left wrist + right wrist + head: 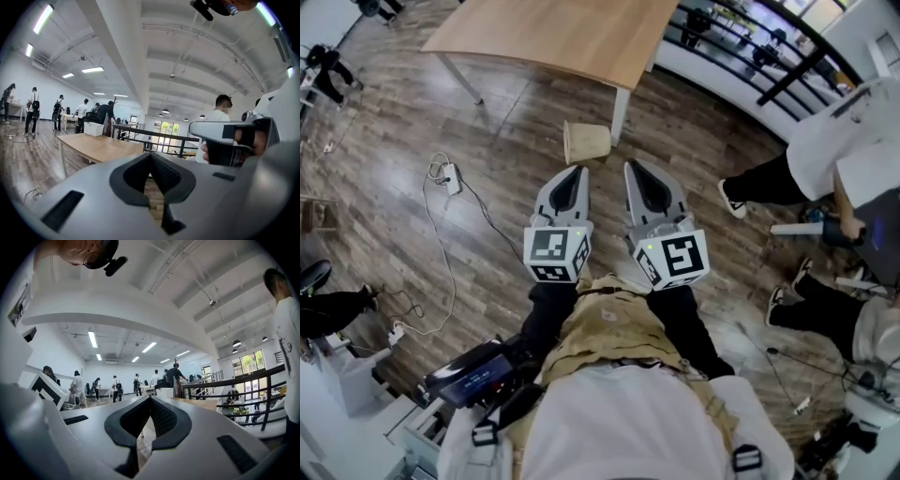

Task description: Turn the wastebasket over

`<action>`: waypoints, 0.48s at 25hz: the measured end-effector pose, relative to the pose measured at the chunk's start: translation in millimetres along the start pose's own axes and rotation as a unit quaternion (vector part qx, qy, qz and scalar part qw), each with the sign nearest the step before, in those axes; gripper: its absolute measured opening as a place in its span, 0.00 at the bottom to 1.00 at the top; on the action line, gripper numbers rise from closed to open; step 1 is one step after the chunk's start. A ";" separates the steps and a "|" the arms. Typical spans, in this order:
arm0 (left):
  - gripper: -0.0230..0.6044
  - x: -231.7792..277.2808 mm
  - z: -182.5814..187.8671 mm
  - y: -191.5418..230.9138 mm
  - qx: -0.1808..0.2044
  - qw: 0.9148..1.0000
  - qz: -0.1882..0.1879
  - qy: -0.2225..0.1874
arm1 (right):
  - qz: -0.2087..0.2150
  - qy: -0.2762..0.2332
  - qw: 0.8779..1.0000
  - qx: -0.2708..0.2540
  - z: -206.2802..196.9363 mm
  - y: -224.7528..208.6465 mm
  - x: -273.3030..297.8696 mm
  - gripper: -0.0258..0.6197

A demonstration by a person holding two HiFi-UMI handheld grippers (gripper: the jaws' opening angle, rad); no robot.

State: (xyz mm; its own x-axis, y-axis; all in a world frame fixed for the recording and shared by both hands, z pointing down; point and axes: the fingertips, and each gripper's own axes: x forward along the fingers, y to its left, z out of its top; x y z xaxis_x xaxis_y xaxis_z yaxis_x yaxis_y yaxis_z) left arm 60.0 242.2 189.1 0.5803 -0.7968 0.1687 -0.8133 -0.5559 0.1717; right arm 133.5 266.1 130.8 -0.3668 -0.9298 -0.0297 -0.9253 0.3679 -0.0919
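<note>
Dark wood-plank floor (384,141), pale wooden table (562,33), black railing (741,47) behind, white ceiling (187,56) with strip lights (92,70).

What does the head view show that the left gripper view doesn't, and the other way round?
Only the head view: the wastebasket, apparently lying on its side on the floor by a table leg, and the marker cubes on the grippers.
Only the left gripper view: the ceiling with its lights.
Both: the wooden table, a black railing and the left gripper, its jaws shut and empty.
</note>
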 end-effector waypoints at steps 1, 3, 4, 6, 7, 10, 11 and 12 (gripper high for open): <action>0.04 9.5 0.5 8.7 -0.001 1.000 -0.003 0.000 | -0.002 0.000 1.000 -0.001 -2.7 -2.6 11.5 0.07; 0.04 32.3 5.1 27.8 -0.003 1.000 -0.008 0.000 | -0.007 0.001 1.000 -0.001 -7.2 -10.4 38.8 0.07; 0.04 44.4 8.6 38.5 -0.004 1.000 -0.010 0.000 | -0.008 0.003 1.000 -0.001 -8.8 -14.2 54.0 0.07; 0.04 70.0 15.9 60.9 -0.006 1.000 -0.013 0.003 | -0.011 0.007 1.000 -0.004 -11.0 -22.0 86.5 0.07; 0.04 83.9 19.4 72.4 -0.007 1.000 -0.015 0.006 | -0.013 0.008 1.000 -0.004 -11.9 -27.6 103.6 0.07; 0.04 122.6 28.0 111.0 -0.016 1.000 -0.014 0.017 | -0.025 0.018 0.999 0.005 -18.4 -43.9 154.8 0.07; 0.04 133.5 30.0 125.9 -0.017 1.000 -0.014 0.021 | -0.027 0.024 0.999 0.009 -22.5 -46.1 172.2 0.07; 0.04 143.5 31.4 141.1 -0.018 0.999 -0.013 0.026 | -0.029 0.029 0.999 0.013 -27.3 -47.1 189.6 0.07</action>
State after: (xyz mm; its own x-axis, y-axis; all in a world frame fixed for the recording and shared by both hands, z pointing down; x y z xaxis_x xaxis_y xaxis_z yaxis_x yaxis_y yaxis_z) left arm 27.2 41.9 207.0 0.6041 -0.7676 0.2139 -0.7958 -0.5671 0.2124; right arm 104.9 72.7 156.6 -0.3179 -0.9475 0.0338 -0.9428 0.3121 -0.1167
